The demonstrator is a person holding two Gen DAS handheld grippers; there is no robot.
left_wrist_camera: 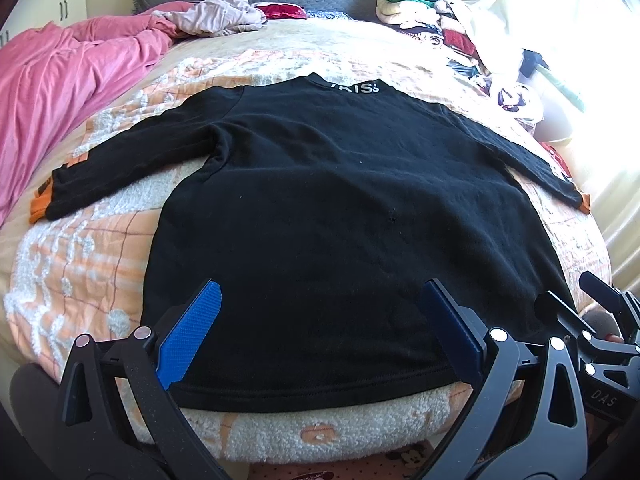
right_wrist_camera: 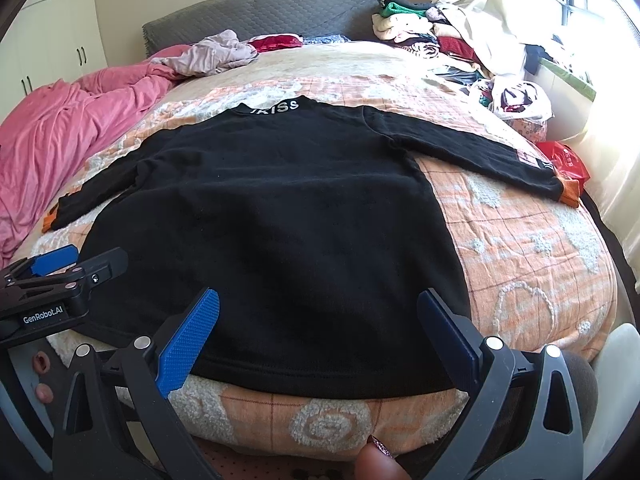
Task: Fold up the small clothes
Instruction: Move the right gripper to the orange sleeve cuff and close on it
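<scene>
Left wrist view: black sweatshirt [left_wrist_camera: 320, 208] is laid flat on bed [left_wrist_camera: 80, 264], sleeves spread, no fold made yet; left gripper [left_wrist_camera: 320, 320] & right gripper [right_wrist_camera: 318, 326] are held w/ jaws released at hem, nothing grasped.

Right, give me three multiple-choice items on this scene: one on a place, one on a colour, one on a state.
1. Where does the pink blanket lie, seen from the tools?
A. left of the black top
B. right of it
C. on it

2. What colour are the cuffs?
A. green
B. orange
C. white

3. How are the left tool and right tool?
A. both shut on the hem
B. one open, one shut
C. both open

Answers: A, the blanket is bunched along the left; B, orange bands end both sleeves; C, each tool's fingers stand wide apart over the top.
</scene>
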